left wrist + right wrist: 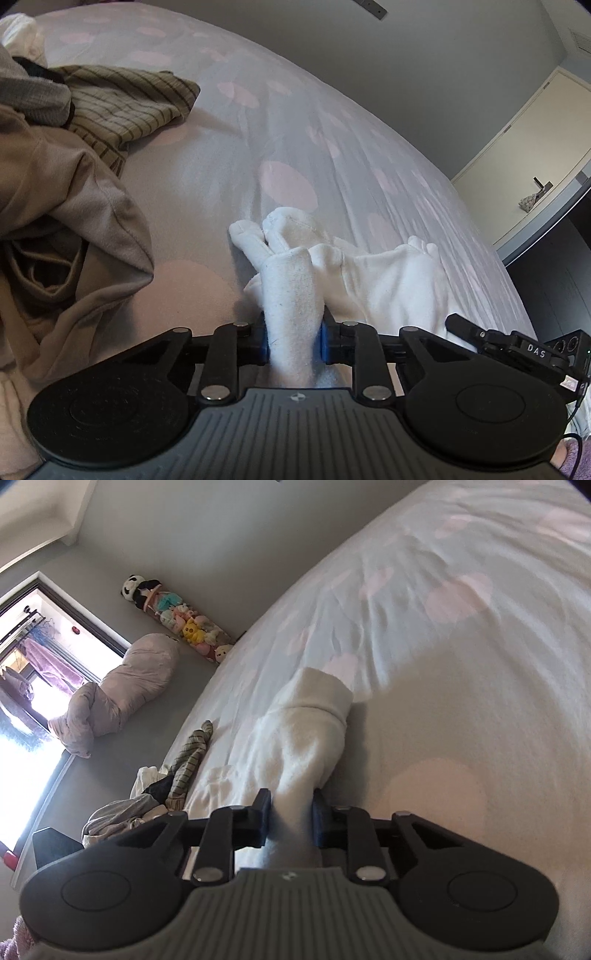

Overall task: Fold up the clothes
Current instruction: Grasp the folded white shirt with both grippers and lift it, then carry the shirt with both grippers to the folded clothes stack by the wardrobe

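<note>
While both claws sit low over the bed, the grip tells the story.
Left gripper (pixel 293 341): jaws drawn in narrow, blue pads pressed on either side of a bunched fold of the white garment (pixel 391 280), which rises straight up between them.
Right gripper (pixel 290 821): same picture, jaws close together and pinching a tapering neck of the white cloth; the fabric widens beyond the pads and ends in a cuffed opening (pixel 325 690).
White garment, place: lying on the bedspread (pixel 332 122), pale with pink patches, right in front of both claws, its small foot-like ends (pixel 255 236) pointing away in the left view.
Left view only: a heap of clothes at the left edge, with a beige garment (pixel 74 206) on top and an olive striped piece (pixel 129 99) behind it; the right gripper's black body pokes in at the lower right; a cream door (pixel 517 147) beyond the bed.
Right view only: a bright window (pixel 33 686), a lilac rolled duvet (pixel 122 683) on the floor, a row of soft toys (pixel 177 616) against the wall, and the clothes heap (pixel 173 782) seen from the other side, at the bed's edge.
</note>
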### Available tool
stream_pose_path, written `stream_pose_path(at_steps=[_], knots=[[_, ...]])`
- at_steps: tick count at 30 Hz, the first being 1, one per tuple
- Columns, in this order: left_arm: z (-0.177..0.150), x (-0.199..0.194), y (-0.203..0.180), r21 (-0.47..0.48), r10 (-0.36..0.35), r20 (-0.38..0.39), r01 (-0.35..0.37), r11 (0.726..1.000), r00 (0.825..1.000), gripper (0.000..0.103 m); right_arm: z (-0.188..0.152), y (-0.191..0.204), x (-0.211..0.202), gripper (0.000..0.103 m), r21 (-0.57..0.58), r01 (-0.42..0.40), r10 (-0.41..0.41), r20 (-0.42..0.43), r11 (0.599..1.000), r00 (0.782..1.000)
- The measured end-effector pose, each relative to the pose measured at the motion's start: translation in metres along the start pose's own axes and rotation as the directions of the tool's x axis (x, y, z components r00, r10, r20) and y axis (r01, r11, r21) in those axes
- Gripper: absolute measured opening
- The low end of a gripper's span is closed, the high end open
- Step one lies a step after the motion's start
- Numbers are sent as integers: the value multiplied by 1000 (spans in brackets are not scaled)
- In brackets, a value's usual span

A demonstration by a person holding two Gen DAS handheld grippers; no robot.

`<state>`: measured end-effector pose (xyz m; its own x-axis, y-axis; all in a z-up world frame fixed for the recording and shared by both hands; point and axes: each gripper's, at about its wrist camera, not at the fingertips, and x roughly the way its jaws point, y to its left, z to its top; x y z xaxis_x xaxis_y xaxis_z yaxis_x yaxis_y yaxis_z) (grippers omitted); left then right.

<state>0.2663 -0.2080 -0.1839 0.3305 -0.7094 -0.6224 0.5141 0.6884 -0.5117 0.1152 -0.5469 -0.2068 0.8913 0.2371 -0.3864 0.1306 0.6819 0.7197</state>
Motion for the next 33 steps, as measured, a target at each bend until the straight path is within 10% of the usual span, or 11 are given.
stream_pose_path(at_steps=[17, 33], knots=[[0, -119, -151, 270, -105, 209, 45, 962, 972, 19, 6, 92, -146, 22, -177, 11, 29, 220, 984, 975], [-40, -121, -435, 577, -483, 85, 352, 737, 871, 19, 49, 94, -470, 22, -247, 316, -133, 556, 916, 821]])
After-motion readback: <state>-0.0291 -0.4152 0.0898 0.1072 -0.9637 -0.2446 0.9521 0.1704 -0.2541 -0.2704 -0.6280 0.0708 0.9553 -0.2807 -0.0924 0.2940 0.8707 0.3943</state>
